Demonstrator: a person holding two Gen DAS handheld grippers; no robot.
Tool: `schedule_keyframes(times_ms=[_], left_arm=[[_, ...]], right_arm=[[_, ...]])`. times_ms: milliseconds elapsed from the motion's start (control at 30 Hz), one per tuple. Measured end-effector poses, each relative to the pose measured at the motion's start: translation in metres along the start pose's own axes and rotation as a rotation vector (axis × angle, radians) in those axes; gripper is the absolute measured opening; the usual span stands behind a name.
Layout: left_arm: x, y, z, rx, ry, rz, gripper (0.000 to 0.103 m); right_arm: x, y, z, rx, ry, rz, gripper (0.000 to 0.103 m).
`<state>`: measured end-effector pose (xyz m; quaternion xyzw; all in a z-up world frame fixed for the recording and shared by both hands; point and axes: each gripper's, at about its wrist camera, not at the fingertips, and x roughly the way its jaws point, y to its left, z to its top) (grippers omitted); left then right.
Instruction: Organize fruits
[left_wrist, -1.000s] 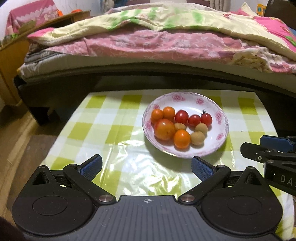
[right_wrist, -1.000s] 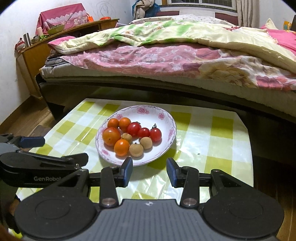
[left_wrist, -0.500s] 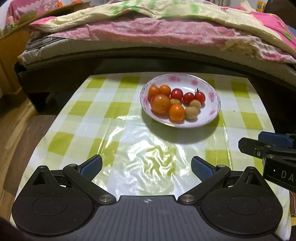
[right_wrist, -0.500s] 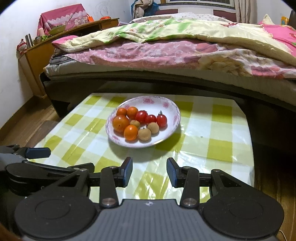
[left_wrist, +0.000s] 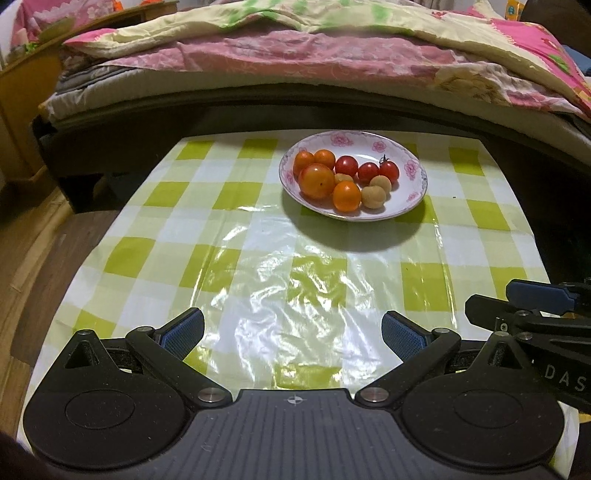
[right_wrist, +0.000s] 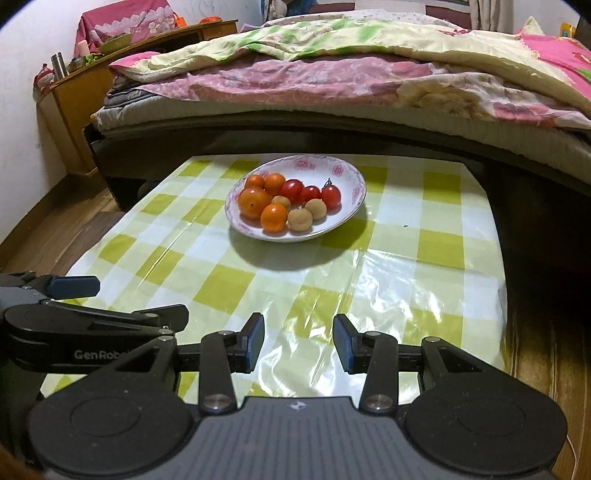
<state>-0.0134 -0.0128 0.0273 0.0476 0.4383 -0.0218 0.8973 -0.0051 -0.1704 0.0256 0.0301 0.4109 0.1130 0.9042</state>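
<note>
A white plate with pink flowers (left_wrist: 410, 206) (right_wrist: 351, 218) stands on the far half of a green-checked table (left_wrist: 207, 229) (right_wrist: 424, 254). It holds several orange fruits (left_wrist: 316, 181) (right_wrist: 253, 203), three red cherry tomatoes (left_wrist: 367, 171) (right_wrist: 310, 194) and three small tan round fruits (left_wrist: 373, 195) (right_wrist: 299, 219). My left gripper (left_wrist: 293, 330) is wide open over the near table edge, empty. My right gripper (right_wrist: 299, 341) stands open with a narrower gap, also empty, beside the left one. Both are well short of the plate.
A bed with pink and yellow quilts (left_wrist: 332, 55) (right_wrist: 369, 74) runs behind the table. A wooden cabinet (right_wrist: 85, 92) with a flask and bowl stands at the back left. Wooden floor (left_wrist: 33, 236) lies left of the table and at the right (right_wrist: 546, 350).
Both grippers have pulled back from the plate toward the near table edge, so the plate looks farther and smaller. Neither gripper's gap has changed.
</note>
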Motion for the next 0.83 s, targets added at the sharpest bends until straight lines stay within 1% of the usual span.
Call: schedule_keyframes(times_ms=[167, 700, 833], left_arm=[[-0.003, 0.001, -0.005, -0.001, 0.005, -0.007, 0.103], [-0.007, 0.0, -0.015, 0.022, 0.004, 0.002, 0.103], [-0.009, -0.001, -0.016, 0.034, -0.012, 0.015, 0.103]], right_arm=[[-0.006, 0.003, -0.005, -0.001, -0.001, 0.007, 0.043], [-0.011, 0.008, -0.017, 0.001, 0.018, 0.005, 0.043], [-0.011, 0.008, -0.017, 0.0, 0.019, 0.003, 0.043]])
